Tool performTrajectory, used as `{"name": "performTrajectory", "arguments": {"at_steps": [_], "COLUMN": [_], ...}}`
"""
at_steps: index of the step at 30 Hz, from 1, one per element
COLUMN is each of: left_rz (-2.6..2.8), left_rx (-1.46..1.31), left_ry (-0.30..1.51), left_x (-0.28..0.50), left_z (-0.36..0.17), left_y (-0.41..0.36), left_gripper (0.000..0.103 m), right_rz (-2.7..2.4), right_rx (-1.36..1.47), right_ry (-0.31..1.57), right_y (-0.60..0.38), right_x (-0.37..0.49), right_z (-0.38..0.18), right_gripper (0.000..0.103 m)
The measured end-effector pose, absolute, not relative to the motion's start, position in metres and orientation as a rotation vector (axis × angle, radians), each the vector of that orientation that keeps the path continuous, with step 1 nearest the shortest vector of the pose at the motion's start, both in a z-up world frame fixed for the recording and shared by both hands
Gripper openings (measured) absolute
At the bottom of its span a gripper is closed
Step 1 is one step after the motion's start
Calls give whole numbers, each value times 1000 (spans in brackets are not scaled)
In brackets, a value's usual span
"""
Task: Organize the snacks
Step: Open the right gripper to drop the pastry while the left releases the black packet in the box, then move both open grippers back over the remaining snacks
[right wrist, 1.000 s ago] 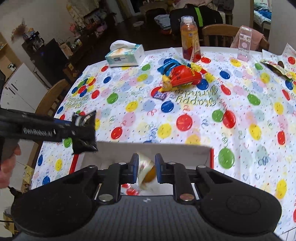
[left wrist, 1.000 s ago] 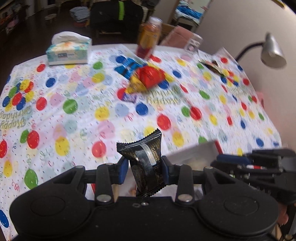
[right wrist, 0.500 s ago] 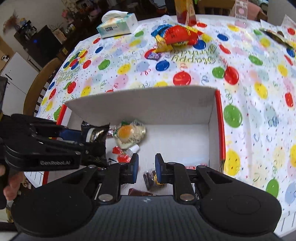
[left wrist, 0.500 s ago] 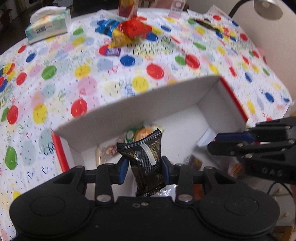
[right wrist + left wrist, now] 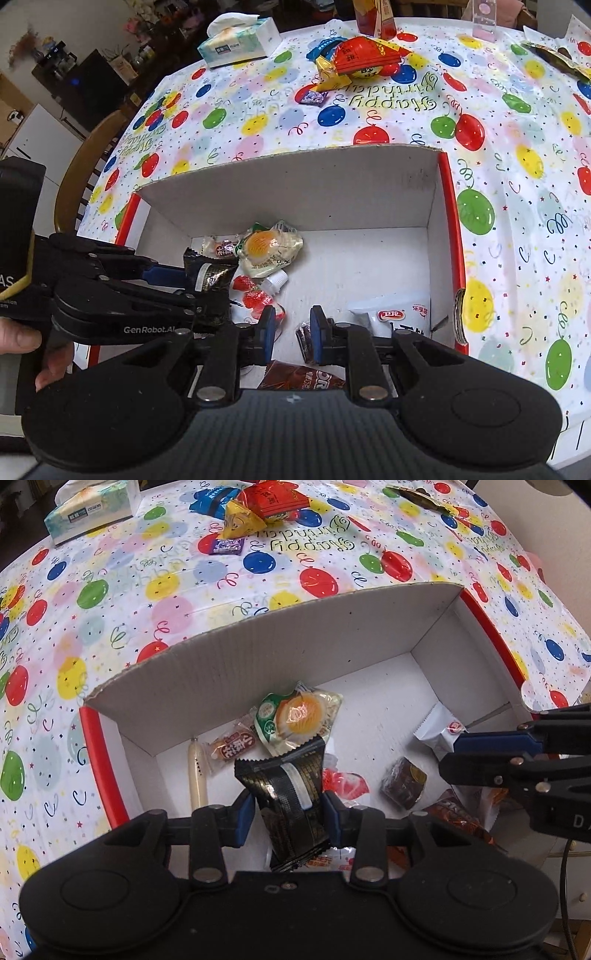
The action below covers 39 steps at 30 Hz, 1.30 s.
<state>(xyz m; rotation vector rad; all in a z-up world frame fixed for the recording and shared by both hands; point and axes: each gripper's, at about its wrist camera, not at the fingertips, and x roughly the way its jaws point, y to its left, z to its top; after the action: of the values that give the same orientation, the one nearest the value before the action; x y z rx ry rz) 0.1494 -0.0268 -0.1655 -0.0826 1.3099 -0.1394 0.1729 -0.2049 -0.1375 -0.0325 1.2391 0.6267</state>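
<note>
My left claw [image 5: 288, 814] pinches a black snack pack [image 5: 286, 794] between its blue pads, the pack upright and hanging over the near left part of the box [image 5: 314, 635]. Below it lie an egg-print packet [image 5: 299, 716], a red wrapper [image 5: 343, 786] and a brown one [image 5: 404, 786]; a white pack [image 5: 399, 314] sits at the right wall. My right claw [image 5: 290, 330] hangs over the near side, jaws a little apart, seemingly holding nothing, though wrappers behind blur that. Farther off on the balloon cloth [image 5: 517, 184] lie red and blue bags [image 5: 364, 55] and a tissue box [image 5: 238, 42].
</note>
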Motion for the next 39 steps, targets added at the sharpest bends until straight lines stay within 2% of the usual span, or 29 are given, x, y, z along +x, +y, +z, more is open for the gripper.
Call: {"name": "performTrajectory", "arguments": {"at_steps": [6, 11, 20, 33, 36, 38, 39], "left_rz": [-161, -164, -176, -153, -135, -124, -118], "left_rx": [-83, -70, -74, -60, -55, -54, -56], "left_ry": [1277, 1239, 1160, 1003, 966, 943, 934], "left_x": [144, 138, 130, 140, 147, 152, 155], "left_z": [-156, -143, -113, -60, -49, -43, -41], "left_y": [-28, -29, -24, -16, -13, -11, -10], "left_gripper": [53, 70, 80, 89, 92, 96, 96], "right_rz": [625, 618, 607, 622, 621, 615, 609], "right_rx": [-37, -44, -56, -68, -69, -71, -72], "right_ry": [1213, 1190, 1148, 1054, 1028, 1004, 993], "right_y": [-206, -207, -209, -204, -204, -204, -204], "right_x": [170, 168, 170, 194, 203, 210, 213], "right_z": [-126, -115, -94, -52, -43, -36, -34], "right_gripper": [19, 20, 21, 22, 37, 59, 63]}}
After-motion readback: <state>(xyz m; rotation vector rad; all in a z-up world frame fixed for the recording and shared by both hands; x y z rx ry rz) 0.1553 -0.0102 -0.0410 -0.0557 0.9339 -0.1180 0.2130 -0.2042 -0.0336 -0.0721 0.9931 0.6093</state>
